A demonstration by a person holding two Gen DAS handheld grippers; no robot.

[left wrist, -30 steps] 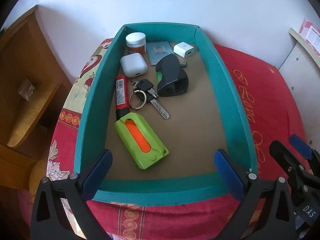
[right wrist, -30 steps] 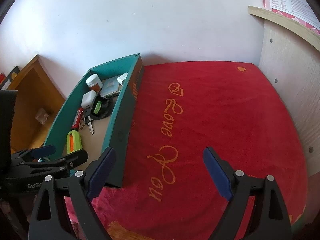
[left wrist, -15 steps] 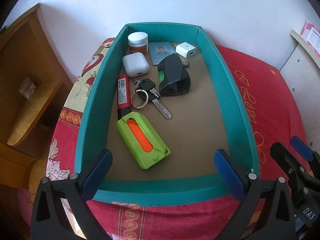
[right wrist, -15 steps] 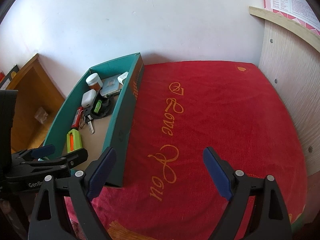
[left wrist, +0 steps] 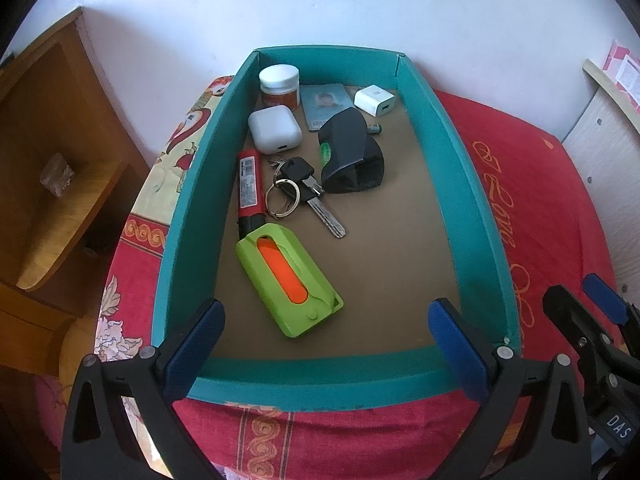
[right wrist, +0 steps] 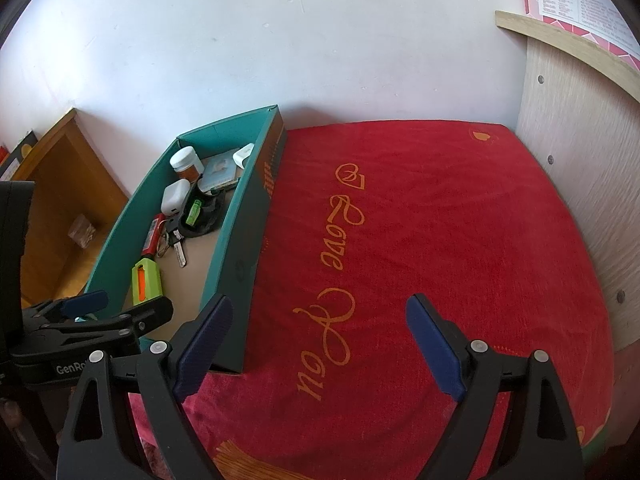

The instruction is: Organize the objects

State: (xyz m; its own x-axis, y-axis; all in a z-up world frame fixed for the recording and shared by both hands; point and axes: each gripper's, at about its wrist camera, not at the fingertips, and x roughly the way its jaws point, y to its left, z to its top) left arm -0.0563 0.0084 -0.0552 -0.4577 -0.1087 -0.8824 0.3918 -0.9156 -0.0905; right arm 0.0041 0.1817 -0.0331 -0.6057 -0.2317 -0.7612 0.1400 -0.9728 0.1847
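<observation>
Card partly hidden behind black holder; small item beside holder unclear. Teal box on red cloth holds one jar, earbud case, charger, keys, red tube, green case. Left gripper and right gripper both wide, empty.

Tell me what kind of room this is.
Probably a bedroom at home: a red cloth with "Love You" stitched on it covers a bed-like surface against a white wall, a wooden cabinet stands beside it, and a teal box holds keys and other pocket items.

Both grippers angled downward, left gripper and right gripper jaws spread wide, nothing gripped.
</observation>
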